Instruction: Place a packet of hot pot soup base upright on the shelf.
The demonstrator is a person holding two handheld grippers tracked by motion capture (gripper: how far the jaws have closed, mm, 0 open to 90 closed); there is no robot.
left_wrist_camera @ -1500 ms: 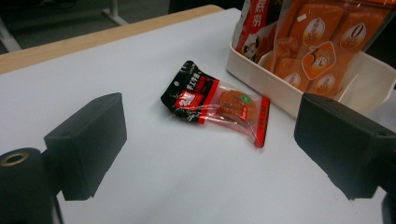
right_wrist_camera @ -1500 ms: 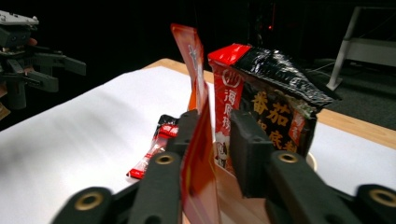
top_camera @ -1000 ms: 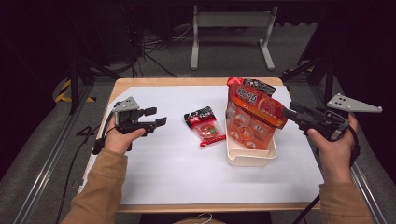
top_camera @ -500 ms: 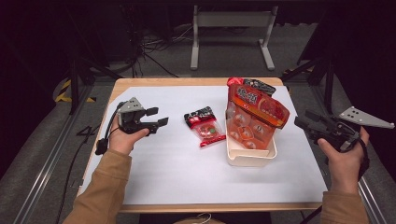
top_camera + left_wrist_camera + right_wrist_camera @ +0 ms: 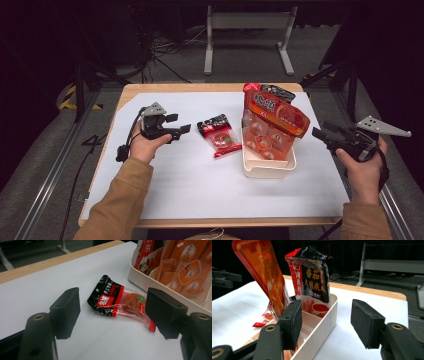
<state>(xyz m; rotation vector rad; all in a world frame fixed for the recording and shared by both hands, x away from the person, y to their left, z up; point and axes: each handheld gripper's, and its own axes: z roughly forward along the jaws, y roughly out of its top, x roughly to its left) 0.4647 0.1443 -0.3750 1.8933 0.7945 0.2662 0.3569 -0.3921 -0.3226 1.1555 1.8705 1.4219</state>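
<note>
Presently the left claw (image 5: pixel 183 123) hangs just above the white sheet on the bench (image 5: pixel 165 90), left of centre in the high view, pointing toward the small snack packet (image 5: pixel 219 136); its jaws have just been opening and stand released, nothing between them. Left gripper view: the small snack packet (image 5: pixel 117 301) lies flat on the sheet ahead of the two black pads, framed by the gap but well clear of both, black-and-red printed end toward the far edge, clear end with an orange piece inside pointing toward the white tray (image 5: pixel 160 288). Packet sits just beside the tray, left of it in the high view; contact with the tray wall cannot be told. Right claw (image 5: pixel 322 134) is held off the right edge of the sheet, aimed at the white tray (image 5: pixel 265 170), jaws released and empty, having just been opening too. Right gripper view: tray (image 5: pixel 322 327) lies ahead of the left pad, with a tall orange bag (image 5: pixel 262 272) leaning in it and a black-and-red sauce pouch (image 5: pixel 314 277) standing upright behind. High view shows the orange bag (image 5: pixel 272 125) tilted, its top toward the far side, the darker pouch (image 5: pixel 275 92) at the tray's far end
</note>
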